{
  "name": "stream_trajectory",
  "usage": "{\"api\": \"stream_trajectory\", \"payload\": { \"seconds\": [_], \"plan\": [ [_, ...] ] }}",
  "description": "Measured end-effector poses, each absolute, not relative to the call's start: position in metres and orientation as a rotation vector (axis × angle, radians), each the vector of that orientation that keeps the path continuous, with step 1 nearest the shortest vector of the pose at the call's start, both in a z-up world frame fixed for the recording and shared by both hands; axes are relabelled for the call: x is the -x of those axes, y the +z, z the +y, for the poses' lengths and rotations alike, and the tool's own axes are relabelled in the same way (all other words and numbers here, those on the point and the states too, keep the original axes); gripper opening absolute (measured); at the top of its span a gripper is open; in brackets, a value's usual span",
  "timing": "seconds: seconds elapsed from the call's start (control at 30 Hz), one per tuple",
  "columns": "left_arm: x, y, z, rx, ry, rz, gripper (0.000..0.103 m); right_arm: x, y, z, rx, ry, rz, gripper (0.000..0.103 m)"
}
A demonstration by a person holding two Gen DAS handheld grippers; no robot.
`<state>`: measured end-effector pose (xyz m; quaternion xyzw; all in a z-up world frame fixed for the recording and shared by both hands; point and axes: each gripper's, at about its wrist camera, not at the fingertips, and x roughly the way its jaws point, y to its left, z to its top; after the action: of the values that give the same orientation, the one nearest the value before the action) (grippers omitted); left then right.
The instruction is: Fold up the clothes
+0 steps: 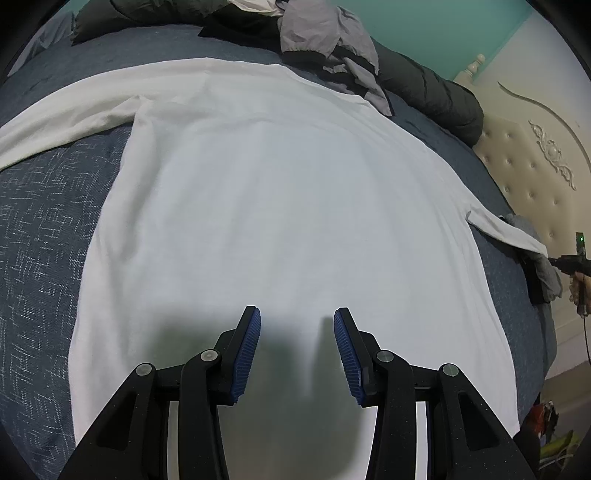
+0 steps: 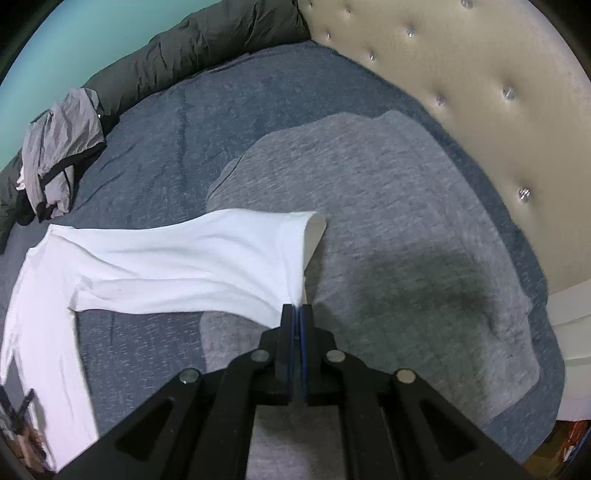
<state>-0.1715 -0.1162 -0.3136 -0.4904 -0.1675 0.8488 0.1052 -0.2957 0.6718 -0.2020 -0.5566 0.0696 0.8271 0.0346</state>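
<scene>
A white long-sleeved shirt (image 1: 280, 206) lies spread flat on the blue bedspread (image 1: 40, 221), one sleeve running off to the left. My left gripper (image 1: 297, 325) hovers over the shirt's near part with its blue pads apart and nothing between them. In the right wrist view the shirt's other sleeve (image 2: 192, 258) stretches from the shirt body at the left toward me. My right gripper (image 2: 297, 308) is shut on that sleeve's cuff corner, held lifted above a grey garment (image 2: 388, 229). The right gripper shows at the right edge of the left wrist view (image 1: 576, 264), a hand on it.
A crumpled light-grey jacket (image 1: 325, 40) and a dark puffy coat (image 1: 432, 88) lie along the far side of the bed. A tufted cream headboard (image 2: 461, 85) stands at the right. The teal wall (image 1: 443, 26) is behind. Clutter sits on the floor at the lower right (image 1: 546, 417).
</scene>
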Motion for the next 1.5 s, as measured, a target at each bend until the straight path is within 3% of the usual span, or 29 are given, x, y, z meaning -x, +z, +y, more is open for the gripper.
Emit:
{"api": "stream_trajectory", "payload": {
  "seconds": [0.13,0.2,0.23,0.5,0.73,0.8,0.9,1.13,1.5],
  "plan": [
    [0.173,-0.312,-0.115,1.441,2.504,-0.494,0.045,0.292,-0.185,0.679,1.61,2.596,0.304,0.011],
    [0.172,-0.312,-0.116,1.439,2.507,-0.492,0.045,0.293,-0.178,0.687,1.542,2.613,0.386,0.039],
    [0.172,-0.312,-0.115,1.438,2.508,-0.491,0.045,0.295,-0.175,0.69,1.505,2.621,0.434,0.044],
    [0.174,-0.315,-0.111,1.454,2.506,-0.471,0.045,0.34,-0.186,0.691,1.49,2.523,0.411,0.046],
    [0.177,-0.317,-0.11,1.464,2.508,-0.458,0.045,0.359,-0.212,0.695,1.587,2.452,0.471,0.042],
    [0.176,-0.318,-0.109,1.465,2.508,-0.455,0.045,0.359,-0.214,0.697,1.589,2.461,0.479,0.017],
    [0.175,-0.318,-0.108,1.468,2.51,-0.451,0.045,0.356,-0.212,0.697,1.573,2.495,0.465,0.005],
    [0.174,-0.317,-0.107,1.466,2.513,-0.449,0.045,0.348,-0.181,0.697,1.358,2.595,0.276,0.003],
    [0.176,-0.318,-0.107,1.469,2.507,-0.454,0.046,0.364,-0.209,0.686,1.47,2.513,0.198,0.006]
  ]
}}
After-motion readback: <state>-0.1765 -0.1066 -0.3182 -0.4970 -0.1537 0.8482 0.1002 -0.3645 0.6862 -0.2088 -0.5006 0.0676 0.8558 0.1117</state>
